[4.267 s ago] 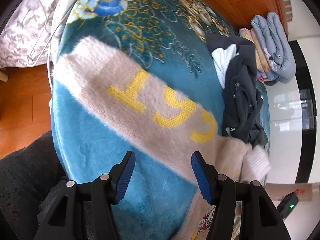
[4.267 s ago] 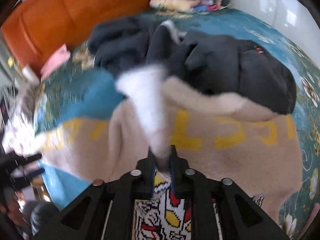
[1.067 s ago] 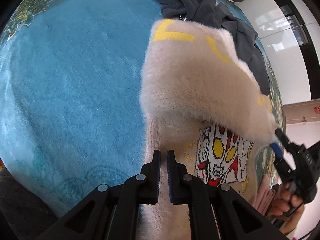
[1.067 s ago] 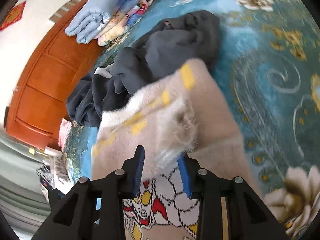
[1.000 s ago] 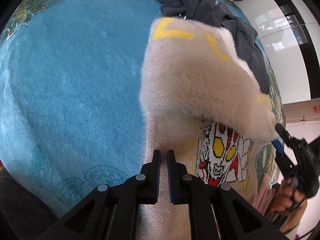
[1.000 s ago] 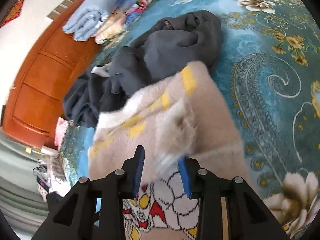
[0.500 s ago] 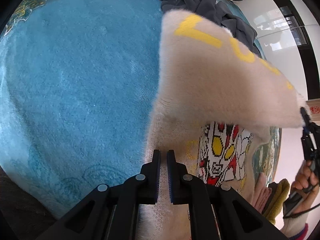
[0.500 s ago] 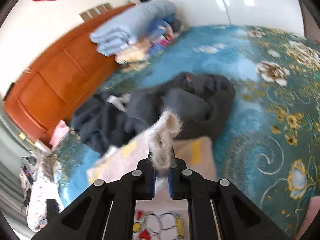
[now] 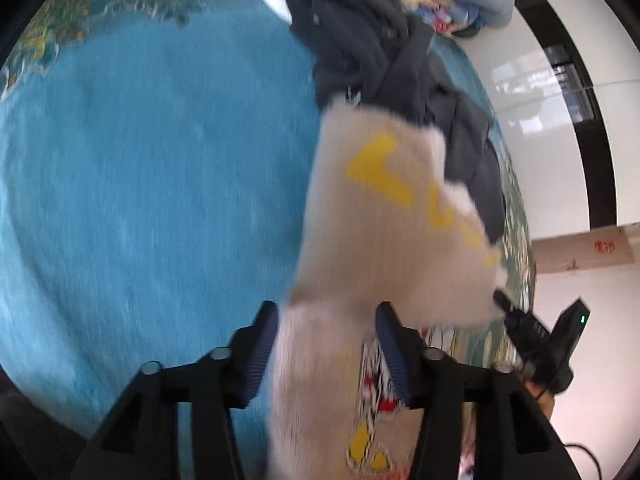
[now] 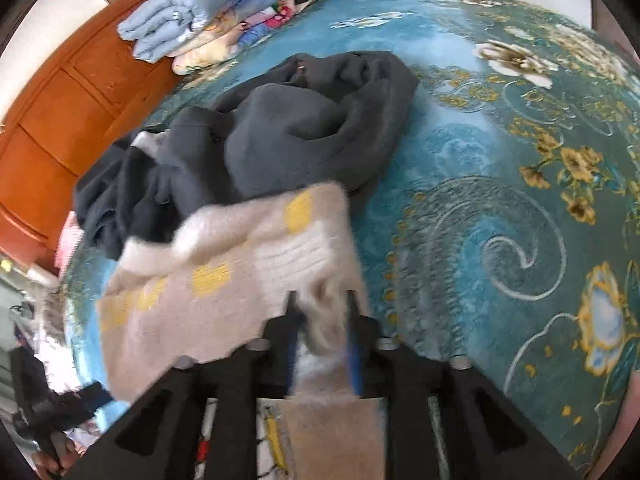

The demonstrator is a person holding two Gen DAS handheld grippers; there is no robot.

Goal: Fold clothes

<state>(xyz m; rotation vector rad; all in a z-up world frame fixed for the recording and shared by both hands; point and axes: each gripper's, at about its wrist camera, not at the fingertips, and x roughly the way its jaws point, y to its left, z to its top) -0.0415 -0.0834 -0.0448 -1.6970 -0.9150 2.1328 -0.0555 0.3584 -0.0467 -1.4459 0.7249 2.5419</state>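
Both tools have just been opening, and the beige sweater [image 9: 384,240] sits between the jaws of each. On my left tool [image 9: 326,340] the blue pads stand well apart, with the sweater's lower body running up between them and touching neither pad that I can make out, so it is released. On my right tool [image 10: 320,332] the gap is narrower and a fuzzy tuft of the sweater [image 10: 240,276] lies in it; motion blur hides whether the pads press the wool (I cannot tell). The sweater is doubled over on the blue floral blanket [image 9: 140,180] of the bed, its top half with yellow lettering folded toward me over the cartoon print [image 9: 372,412]. A heap of dark grey clothes [image 10: 280,136] lies just beyond it, touching its far edge. Folded bedding [image 10: 208,8] is stacked at the far end, by the orange wooden headboard [image 10: 60,112].
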